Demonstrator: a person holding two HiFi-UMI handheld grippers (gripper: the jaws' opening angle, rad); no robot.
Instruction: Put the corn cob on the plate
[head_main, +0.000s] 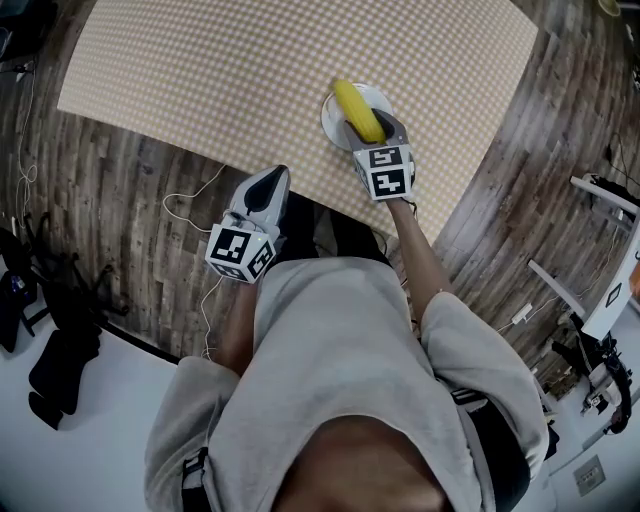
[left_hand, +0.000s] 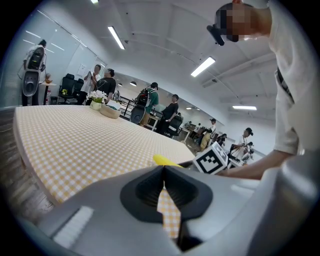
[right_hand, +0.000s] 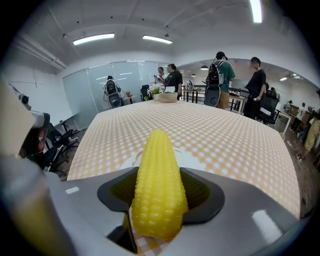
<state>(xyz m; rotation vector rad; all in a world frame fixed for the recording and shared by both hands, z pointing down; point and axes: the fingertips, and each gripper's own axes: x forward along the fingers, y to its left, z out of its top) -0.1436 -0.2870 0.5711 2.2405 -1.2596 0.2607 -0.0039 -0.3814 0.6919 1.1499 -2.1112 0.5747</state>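
Gripping the corn cob (right_hand: 159, 185) near its thick end, the right gripper (head_main: 373, 130) presses a jaw against each flank, so the tapered end juts forward and free; that hold keeps the long cob steady, and lets it be laid down lengthwise rather than dropped on end. In the head view the cob lies across the white plate (head_main: 332, 118), which sits near the close edge of the checked tablecloth (head_main: 250, 70); the right gripper view shows the plate's pale surface just under and behind the cob, though whether the cob touches it I cannot tell. The gripper tilts downward toward the plate, which suits a low, gentle set-down; judging by this, the carry looks nearly finished and only the letting-go is left. The left gripper (head_main: 272, 182) hangs at the table's near edge, well apart from the plate; its jaws are pressed together at the tips with nothing between them, kept clear of the working side.
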